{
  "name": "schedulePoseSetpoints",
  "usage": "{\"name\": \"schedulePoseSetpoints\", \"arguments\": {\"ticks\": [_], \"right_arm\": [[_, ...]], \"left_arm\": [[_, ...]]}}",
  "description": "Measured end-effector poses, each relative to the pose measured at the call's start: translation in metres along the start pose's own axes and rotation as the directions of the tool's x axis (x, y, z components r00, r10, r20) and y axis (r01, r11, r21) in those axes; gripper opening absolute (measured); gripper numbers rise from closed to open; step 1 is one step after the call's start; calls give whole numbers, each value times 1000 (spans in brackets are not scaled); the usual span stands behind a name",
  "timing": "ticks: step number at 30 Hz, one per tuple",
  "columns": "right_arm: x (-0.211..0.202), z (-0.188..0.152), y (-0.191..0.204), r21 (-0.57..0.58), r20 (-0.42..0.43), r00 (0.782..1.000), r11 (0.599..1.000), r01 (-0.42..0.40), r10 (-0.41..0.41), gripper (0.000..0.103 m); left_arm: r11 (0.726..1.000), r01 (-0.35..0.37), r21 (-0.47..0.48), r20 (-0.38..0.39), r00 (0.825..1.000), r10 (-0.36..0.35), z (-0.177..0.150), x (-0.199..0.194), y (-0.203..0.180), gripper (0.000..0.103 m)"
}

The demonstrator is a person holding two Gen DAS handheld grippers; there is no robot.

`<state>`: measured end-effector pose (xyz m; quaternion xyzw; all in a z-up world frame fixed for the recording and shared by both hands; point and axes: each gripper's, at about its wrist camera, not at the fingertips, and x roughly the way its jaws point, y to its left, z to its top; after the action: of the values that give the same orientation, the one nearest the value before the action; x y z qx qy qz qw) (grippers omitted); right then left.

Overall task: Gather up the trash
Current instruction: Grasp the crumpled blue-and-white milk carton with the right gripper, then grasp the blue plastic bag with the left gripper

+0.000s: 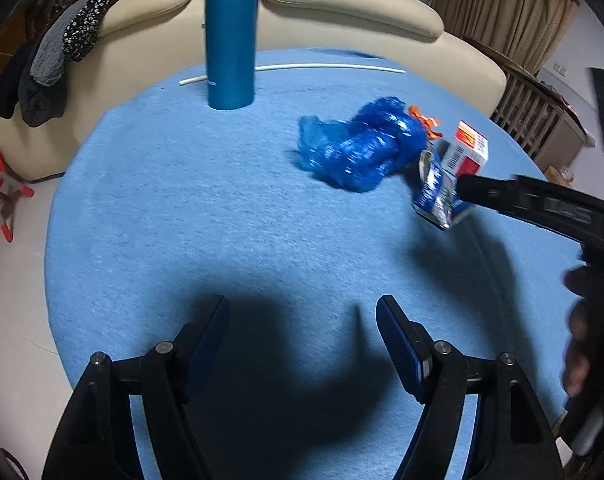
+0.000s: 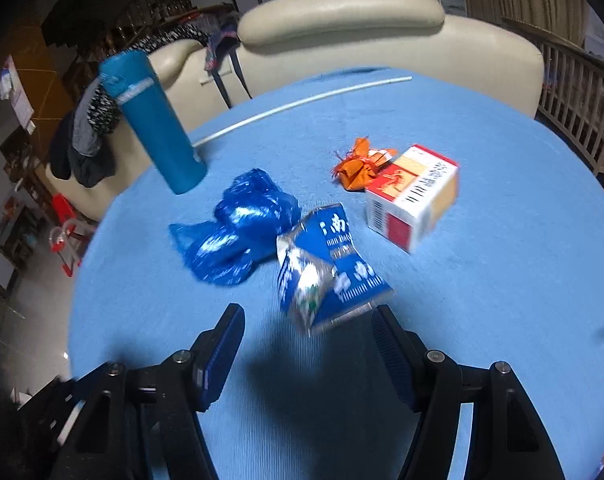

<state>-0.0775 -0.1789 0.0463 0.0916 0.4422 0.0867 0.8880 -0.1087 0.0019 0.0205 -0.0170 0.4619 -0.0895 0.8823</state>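
Spread wide over bare blue cloth, the left gripper (image 1: 302, 316) holds nothing and hangs back, probably leaving room for the other hand. Across the table (image 1: 181, 200), the right gripper (image 2: 308, 328) is also parted, its right finger (image 2: 386, 336) just beside the crumpled blue carton (image 2: 326, 272) (whether it touches is lost in blur), which suggests a grab is being lined up. Trash sits clustered: a blue plastic bag (image 2: 237, 228) against the carton, a red-and-white box (image 2: 414, 196) near it, an orange wrapper (image 2: 358, 168) touching the box. The teal flask (image 2: 153, 120) stands apart.
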Motion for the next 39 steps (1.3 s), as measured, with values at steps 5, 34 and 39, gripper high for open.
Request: {"name": "schedulePoseSetpoints", "arguments": {"ticks": [5,34,39], "right_arm": [[34,11,1,1,-20,999,1000,30,-30,70],[-21,-25,-70,92,57,998,996,-2,-3,44],[-32,-31,-84,121,70,998,993,-3,-5,44]], "left_arm": [[999,-15,-35,-1,1000,15,8,5,15,76],[960,88,266,9,996,-94,106,52,-85,80],[956,68,286,-29,998,-62,118,81,-100,80]]}}
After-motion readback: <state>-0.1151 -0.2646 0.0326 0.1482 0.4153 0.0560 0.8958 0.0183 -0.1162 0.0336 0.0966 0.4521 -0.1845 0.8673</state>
